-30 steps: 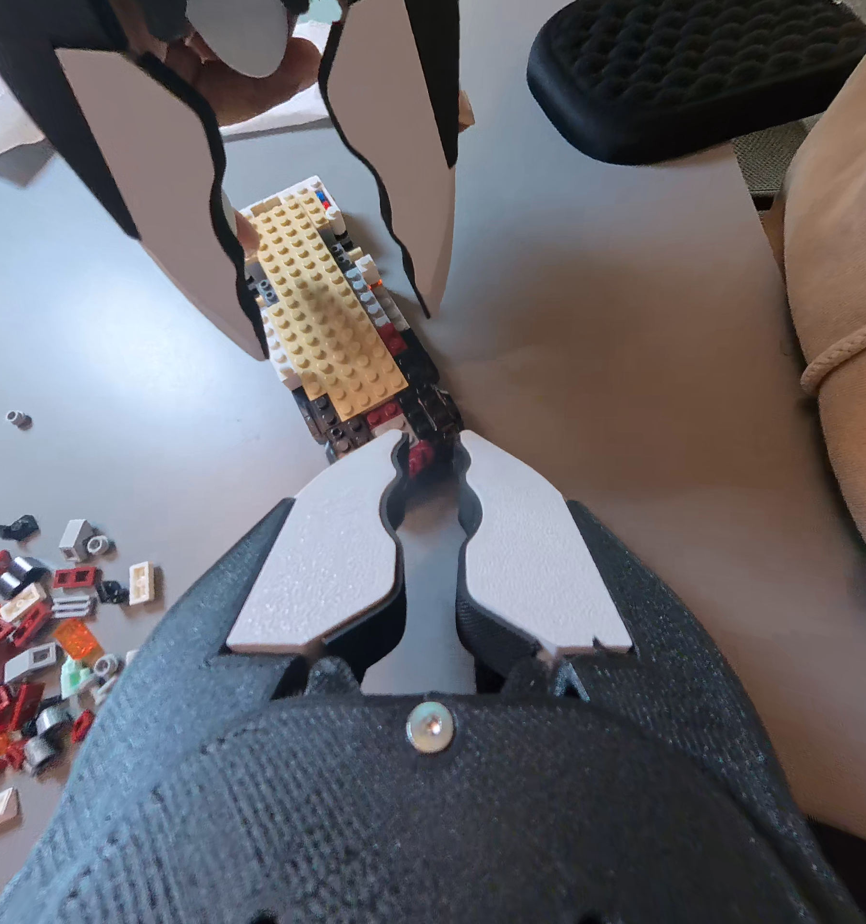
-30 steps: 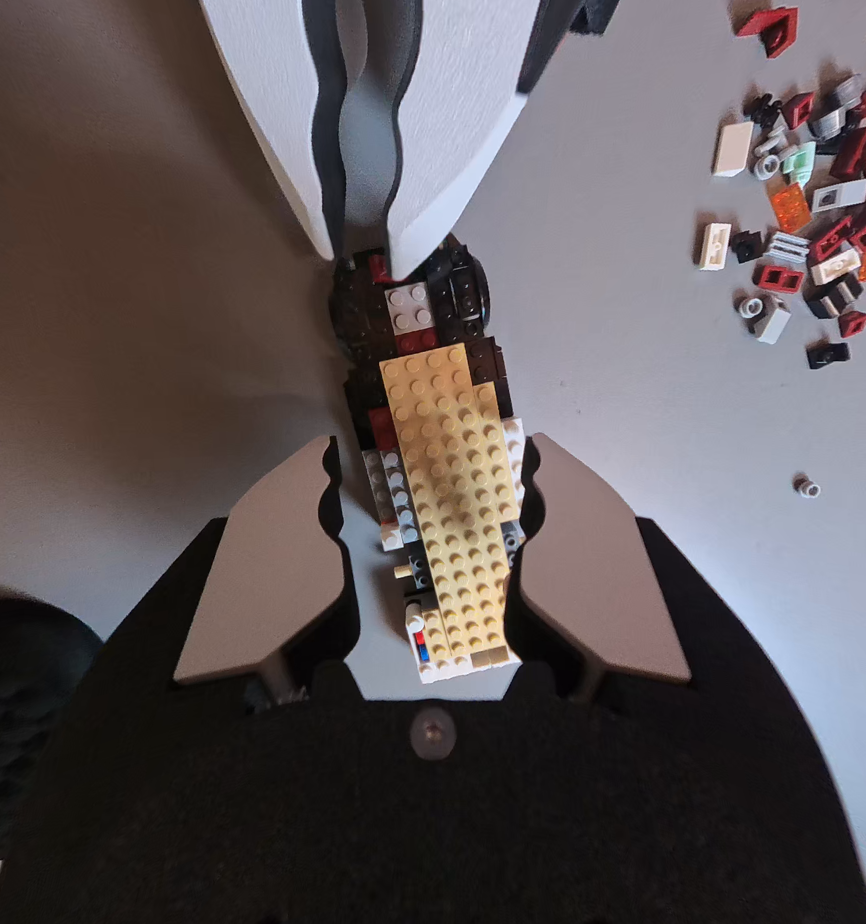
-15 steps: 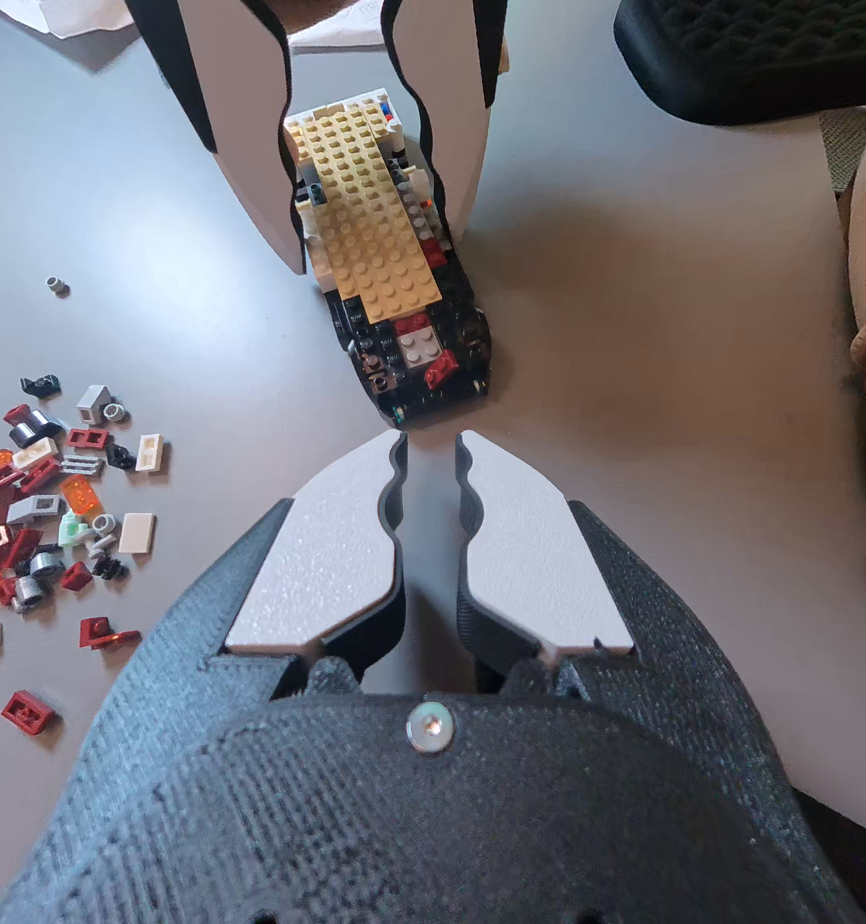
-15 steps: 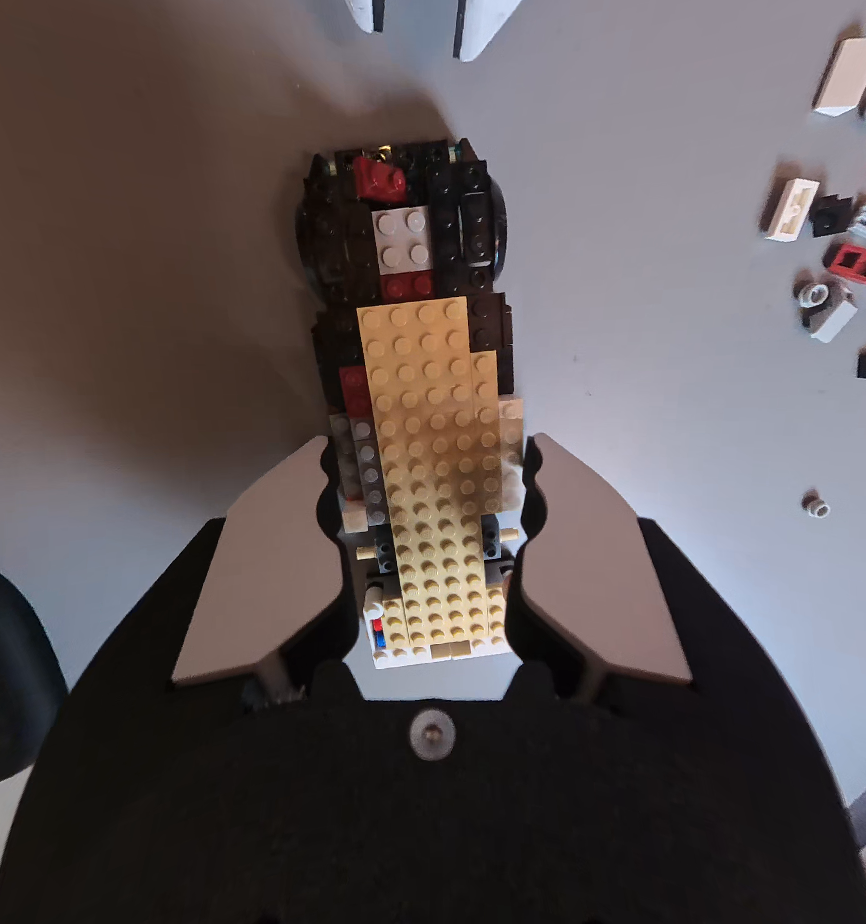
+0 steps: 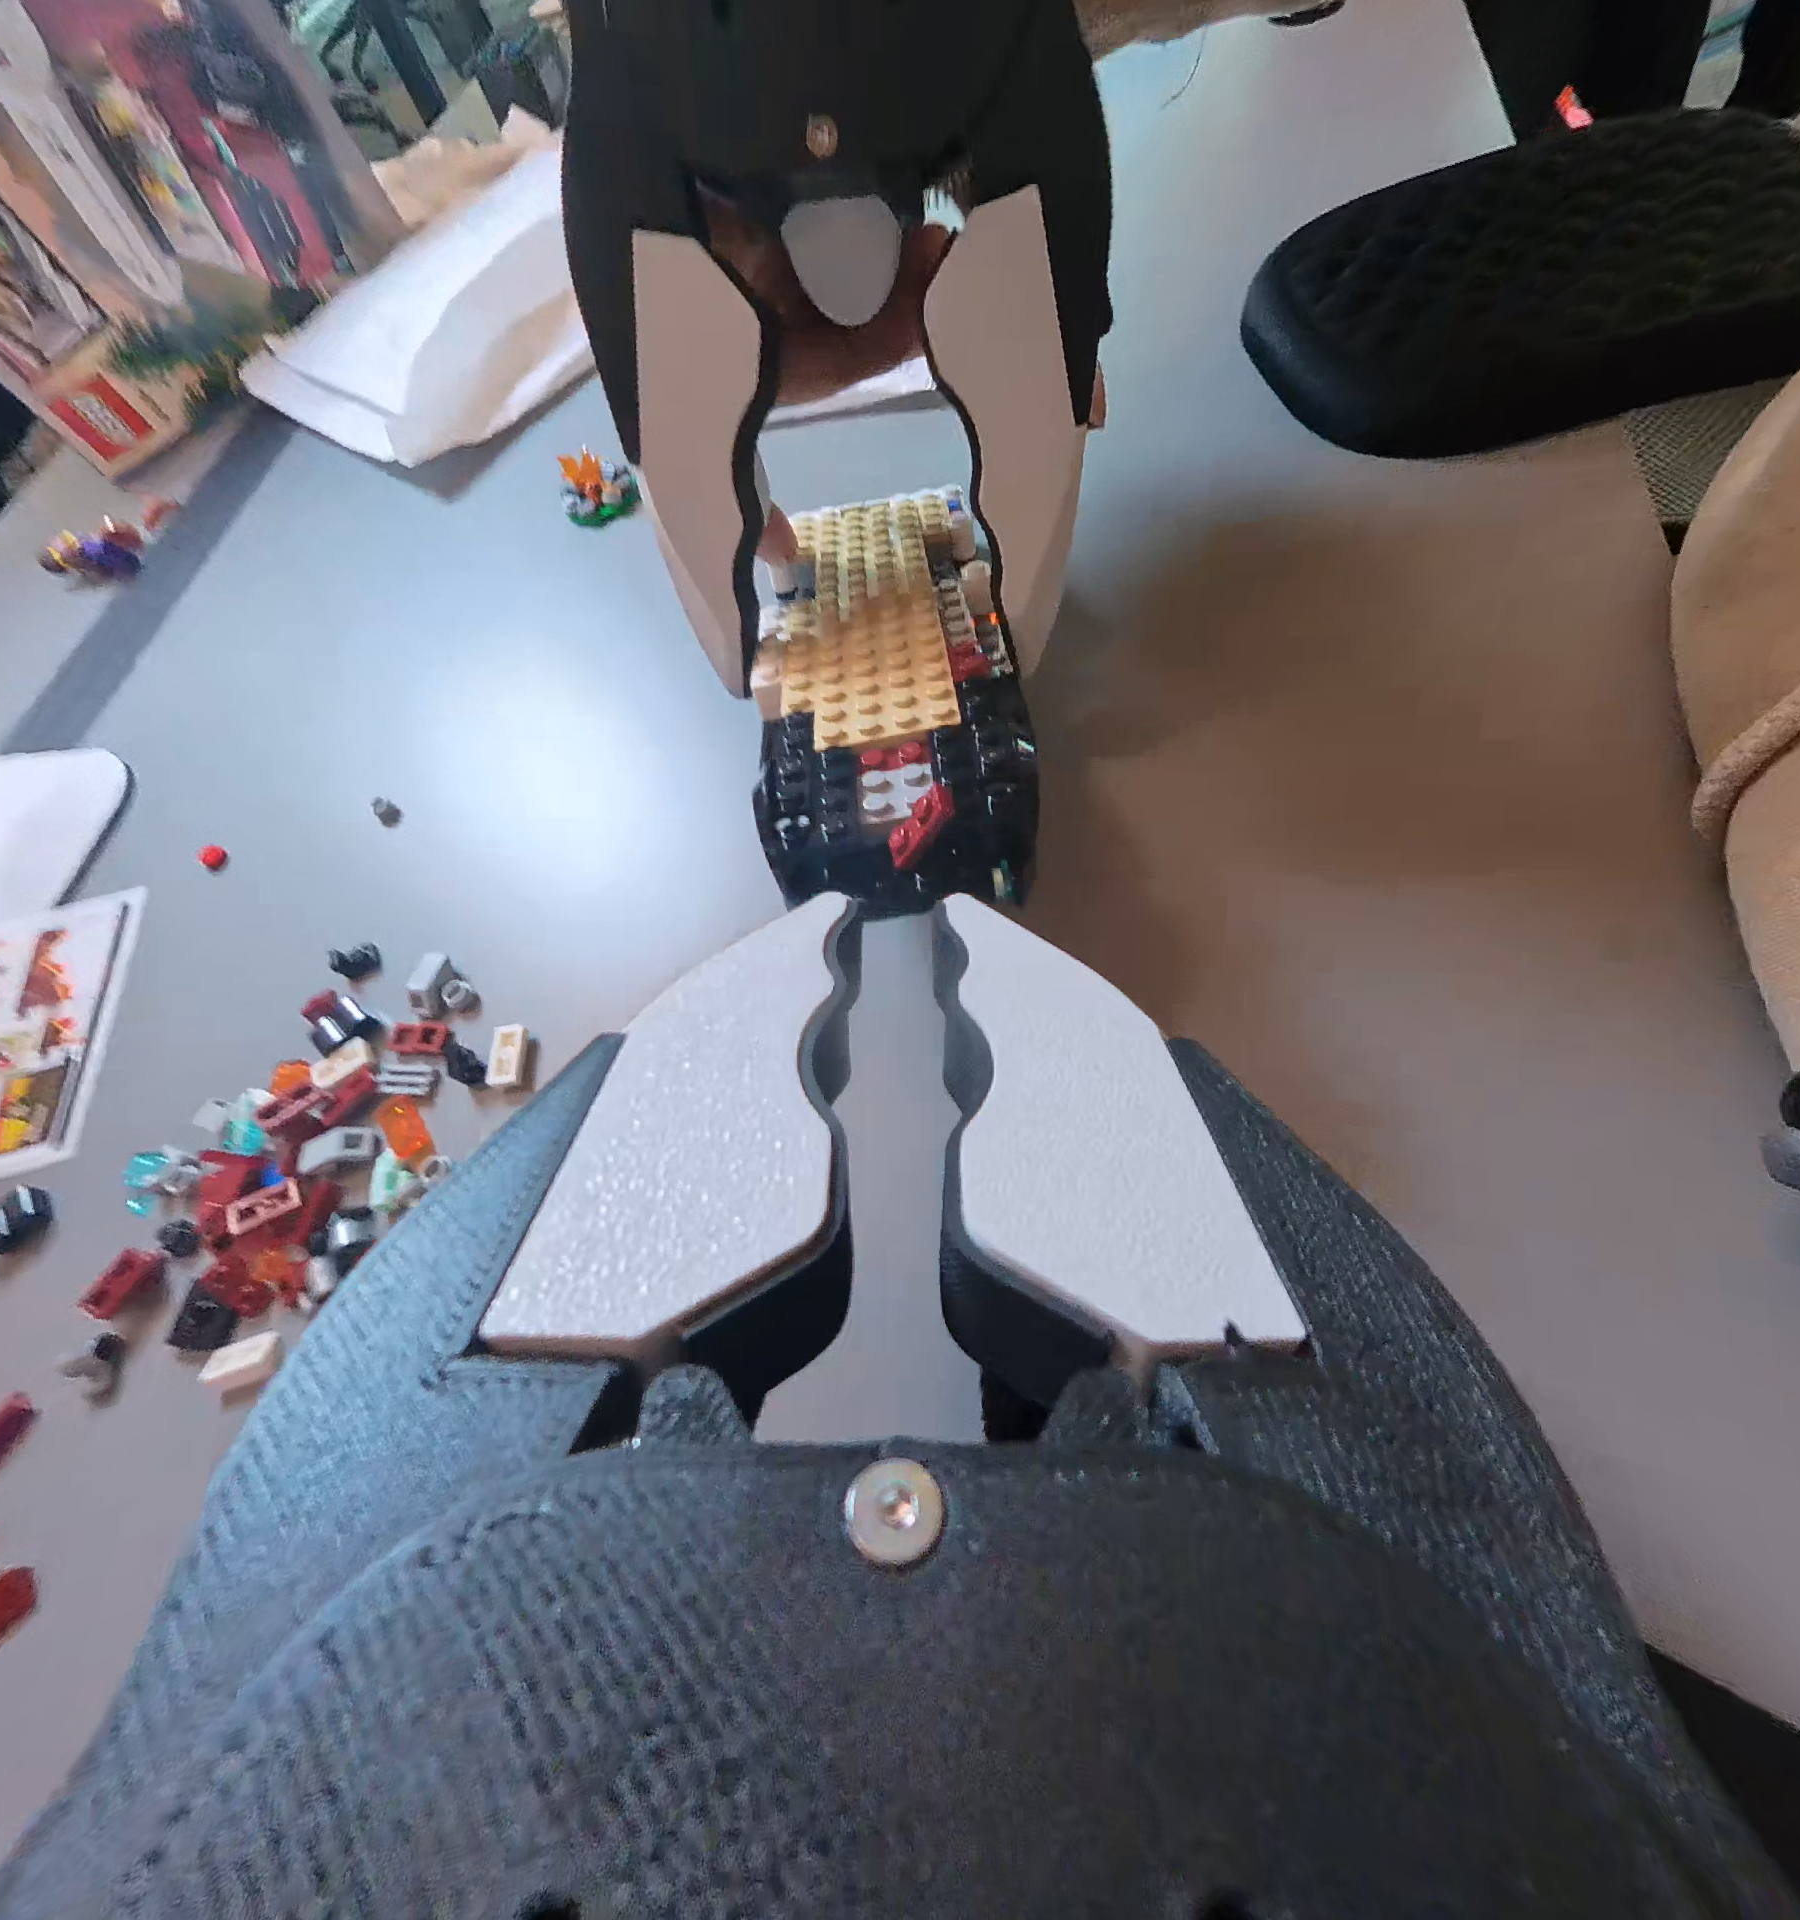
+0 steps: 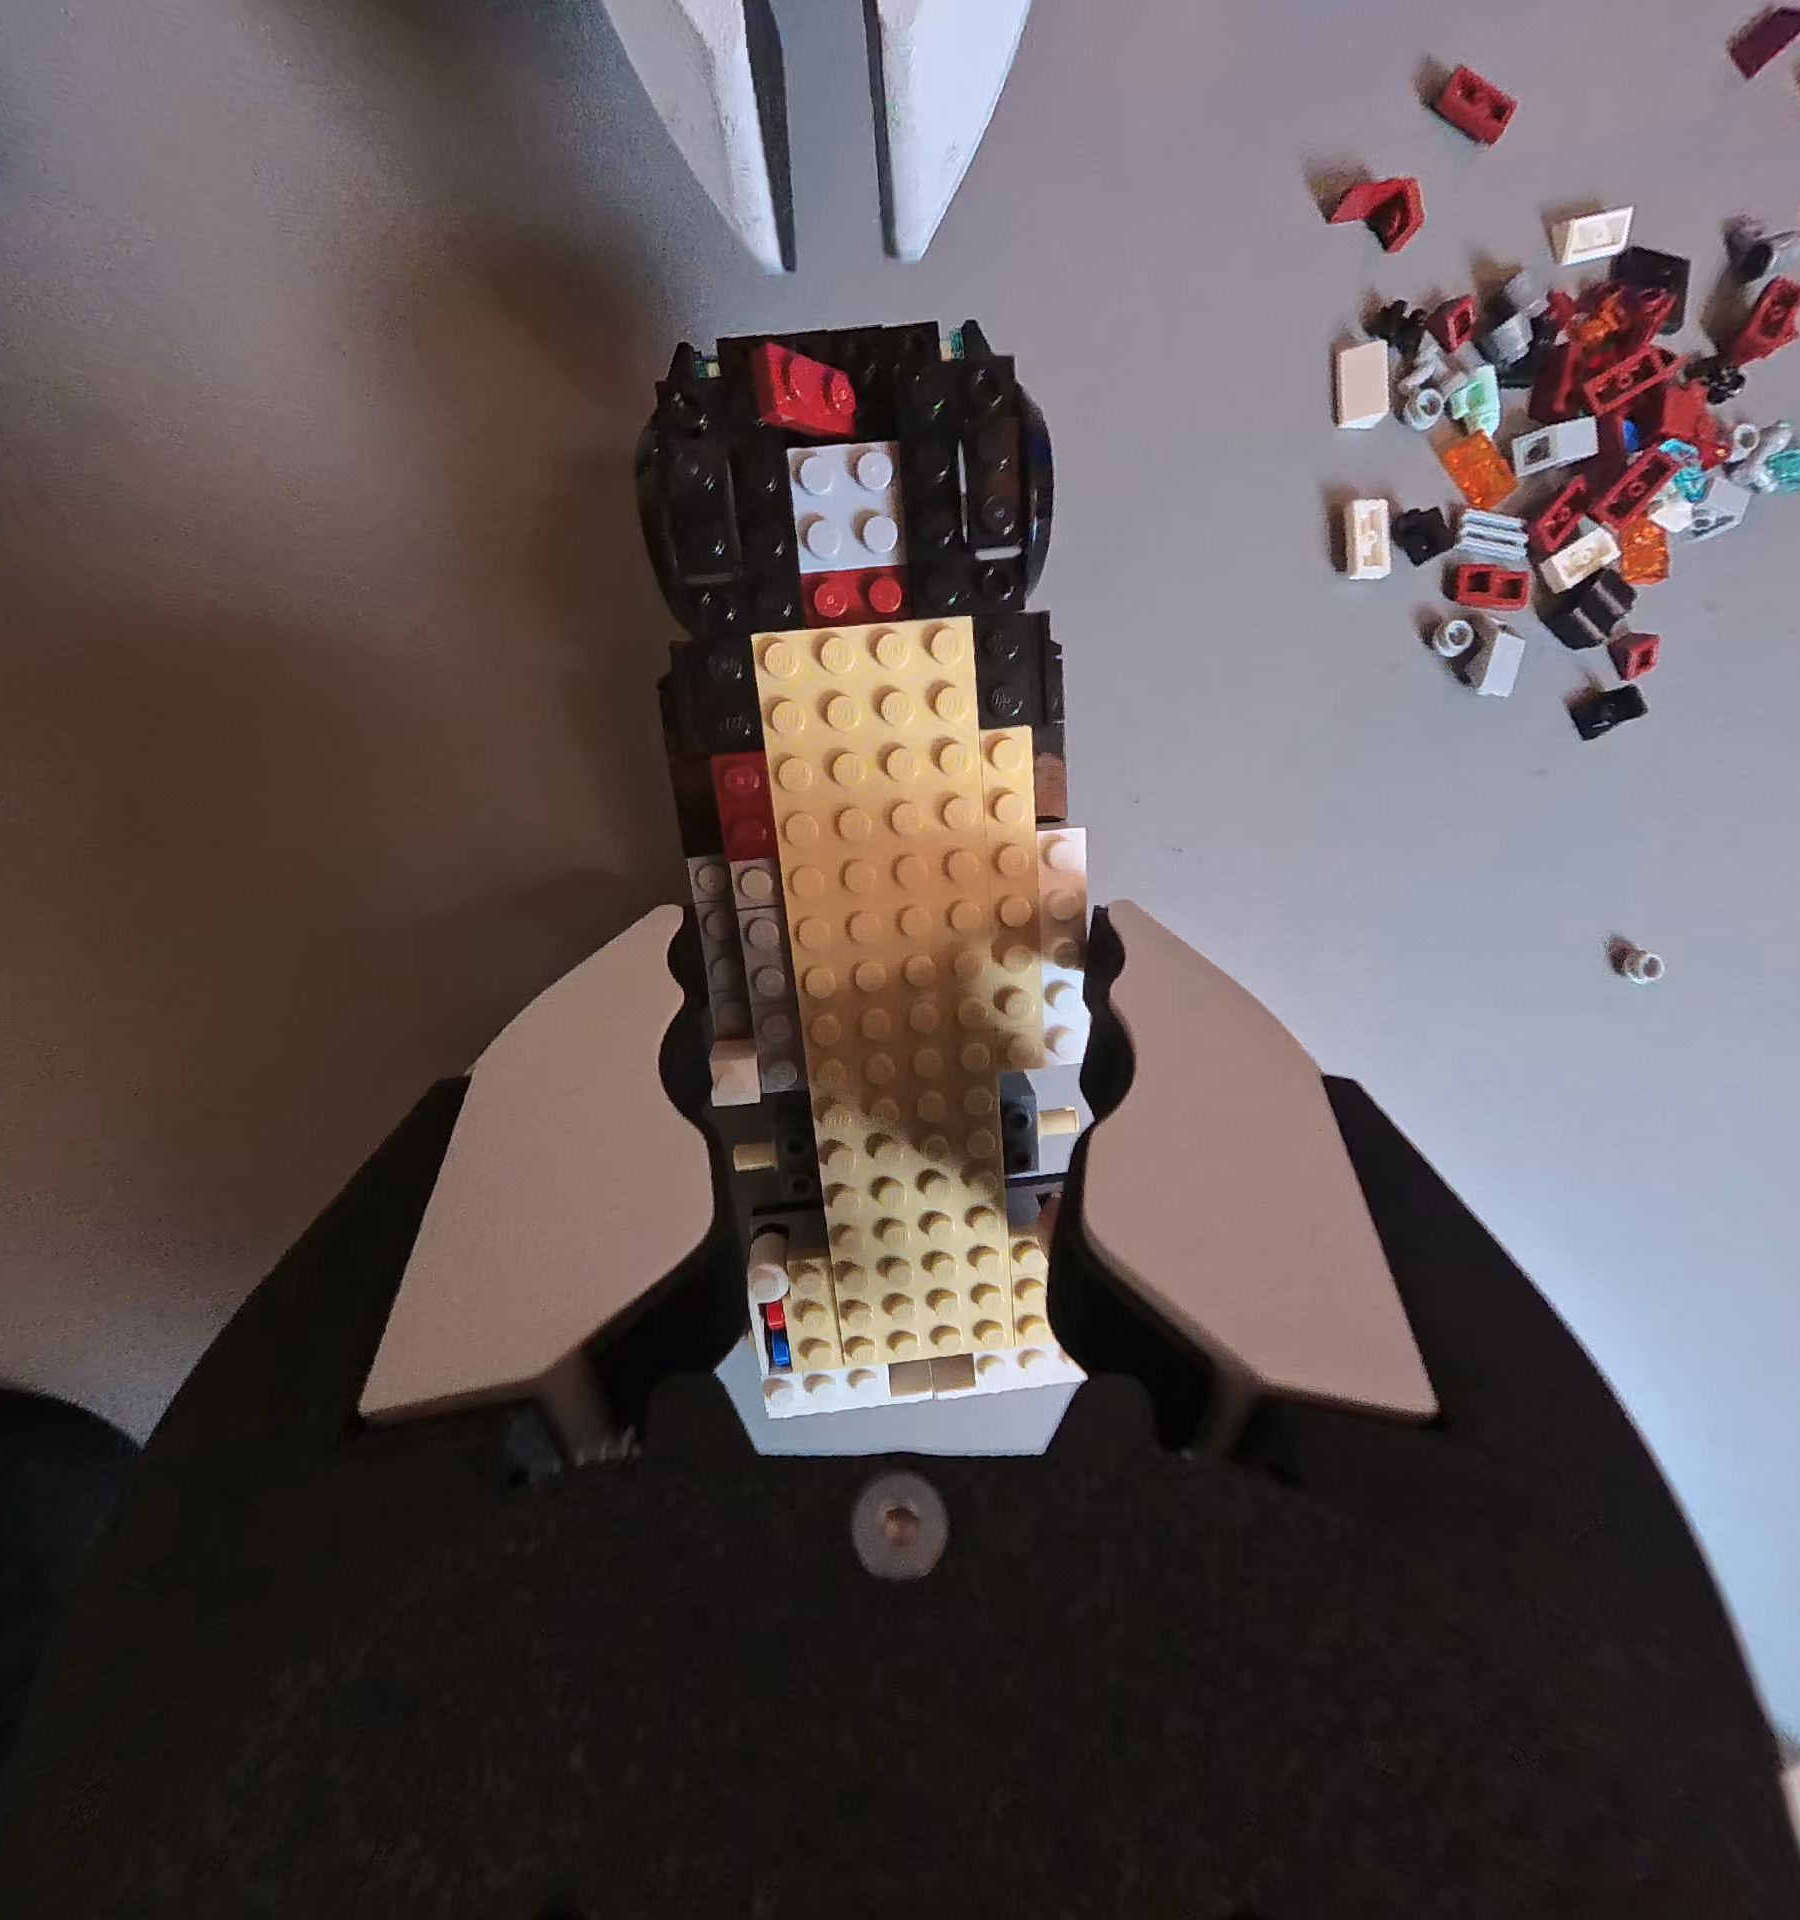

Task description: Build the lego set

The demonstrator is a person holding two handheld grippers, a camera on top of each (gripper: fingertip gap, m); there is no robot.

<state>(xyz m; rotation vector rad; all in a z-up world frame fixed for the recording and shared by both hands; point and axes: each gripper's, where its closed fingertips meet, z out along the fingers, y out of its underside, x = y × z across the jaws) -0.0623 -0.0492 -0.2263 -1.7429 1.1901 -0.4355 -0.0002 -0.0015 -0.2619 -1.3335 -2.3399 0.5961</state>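
Two tools in the left wrist view. Nearest, the left tool (image 5: 894, 914): fingers drawn close with a thin slit between them, only bare grey desk (image 5: 460, 675) showing in that slit, nothing pinched. Tips just short of the black end of a long brick model (image 5: 896, 707), contact not clear from here. On that black end, a small red brick (image 5: 922, 826) lying askew beside a pale grey square. Farther off, the right tool (image 5: 883, 665), spread wide and reaching down over the far, tan-topped end of the model, one finger on each long side. To the left on the desk, a heap of loose bricks (image 5: 304, 1164) in red, black, white and orange, next to a printed booklet (image 5: 23, 1039). Behind, a white paper bag (image 5: 439, 312) and a colourful box (image 5: 96, 260). At the right, a black armrest (image 5: 1550, 281) and a person's beige-clad leg (image 5: 1789, 727).

One long look down the model in the right wrist view. Right tool (image 6: 885, 925) clamped across the brick model (image 6: 875, 790), left pad against the grey side bricks, right pad against the white ones, the white near end sitting deep between the fingers. Black end with the red brick (image 6: 802, 390) pointing away. Beyond it, the left tool (image 6: 842, 255), tips clear of the model and still narrowly parted on nothing. Loose bricks (image 6: 1602, 447) well off to the right, a single tiny grey piece (image 6: 1639, 966) lying apart from them.
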